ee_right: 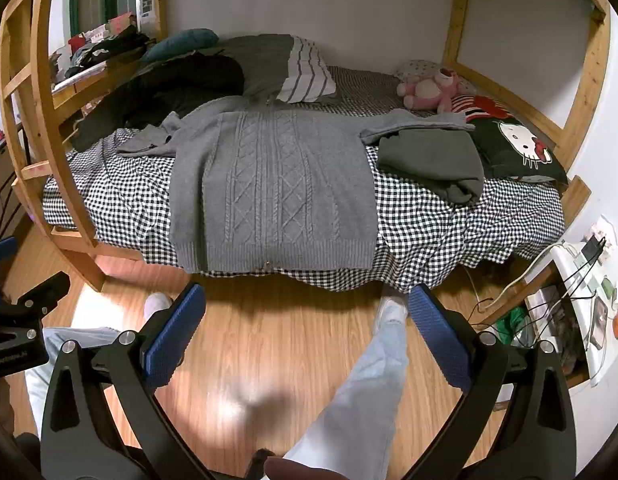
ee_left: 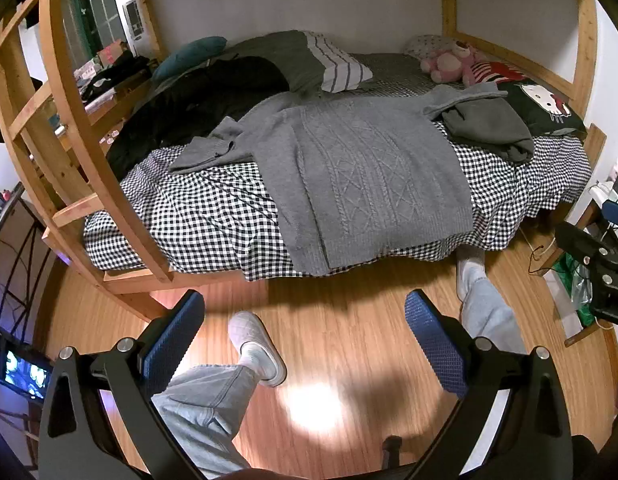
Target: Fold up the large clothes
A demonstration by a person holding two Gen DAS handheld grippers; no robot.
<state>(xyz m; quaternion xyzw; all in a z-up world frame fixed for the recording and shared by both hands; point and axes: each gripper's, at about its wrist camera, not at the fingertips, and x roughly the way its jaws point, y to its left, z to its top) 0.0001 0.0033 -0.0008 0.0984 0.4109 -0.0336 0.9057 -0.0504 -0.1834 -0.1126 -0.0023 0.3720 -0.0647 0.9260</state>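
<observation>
A large grey cable-knit cardigan (ee_left: pixel 369 176) lies spread flat on the checked bed (ee_left: pixel 197 216), hem hanging over the front edge. It also shows in the right wrist view (ee_right: pixel 277 188). One sleeve reaches left (ee_left: pixel 205 152), the other lies right over a folded dark grey garment (ee_left: pixel 489 124). My left gripper (ee_left: pixel 305 300) is open and empty, held back over the wooden floor. My right gripper (ee_right: pixel 307 292) is open and empty too, just short of the hem.
A black jacket (ee_left: pixel 197 100), striped pillow (ee_left: pixel 341 64), pink plush (ee_left: pixel 453 62) and Hello Kitty pillow (ee_left: pixel 541 104) lie on the bed. A wooden ladder frame (ee_left: pixel 69 120) stands left. The person's legs (ee_left: pixel 481 300) stand before the bed. A shelf with cables (ee_right: pixel 569 304) stands right.
</observation>
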